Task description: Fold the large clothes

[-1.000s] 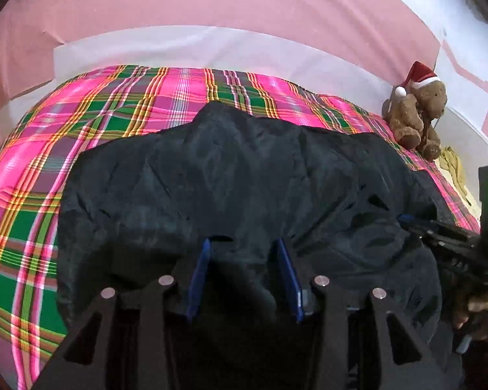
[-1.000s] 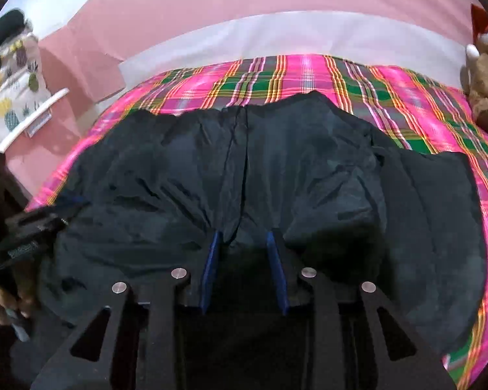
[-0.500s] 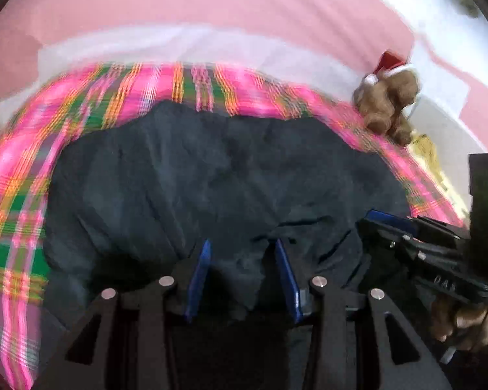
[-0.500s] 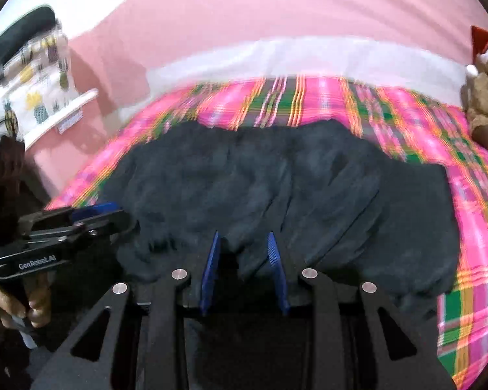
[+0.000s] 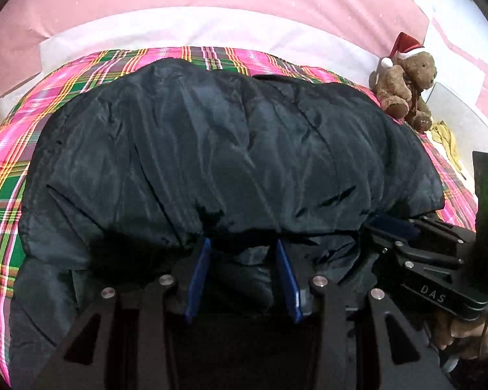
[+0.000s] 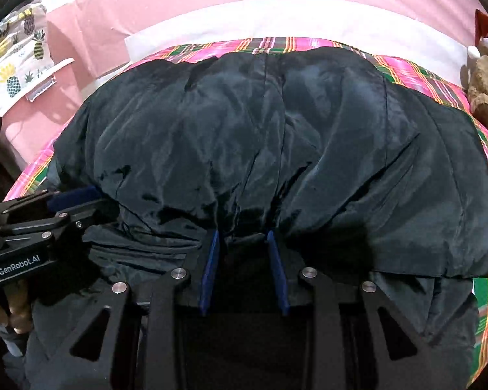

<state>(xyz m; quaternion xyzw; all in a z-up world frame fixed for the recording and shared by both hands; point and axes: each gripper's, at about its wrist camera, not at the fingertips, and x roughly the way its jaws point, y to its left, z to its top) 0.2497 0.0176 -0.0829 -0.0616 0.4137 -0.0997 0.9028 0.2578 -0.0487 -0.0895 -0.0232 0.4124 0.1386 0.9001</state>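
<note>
1. Jacket [image 5: 231, 149]: a dark, shiny, padded garment spread over the plaid bed [image 5: 13, 175], filling the middle of both wrist views; its near hem is bunched and raised toward the lower frame edge.
2. Left gripper [image 5: 240, 247] sits at the lower centre of its own view, pointing forward along the bed. Its blue fingers [image 5: 198, 276] stand partly apart with a fold of the jacket hem pinched between them, so the jaws are clamped on the cloth.
3. Right gripper [image 6: 242, 237] sits at the lower centre of its view in the same forward pose. Its blue fingers [image 6: 211, 266] also hold a wad of hem between them, jaws clamped on the jacket.
4. Seen from the left wrist, the right gripper enters from the lower right, level and pointing toward the left of the frame, with a bare hand [image 5: 462, 341] wrapped round its handle.
5. Seen from the right wrist, the left gripper enters from the lower left, pointing rightward; a hand [image 6: 6, 315] grasps it from below.
6. Teddy [image 5: 406, 81] in a red hat sits at the upper right, beside the jacket's far corner.
</note>
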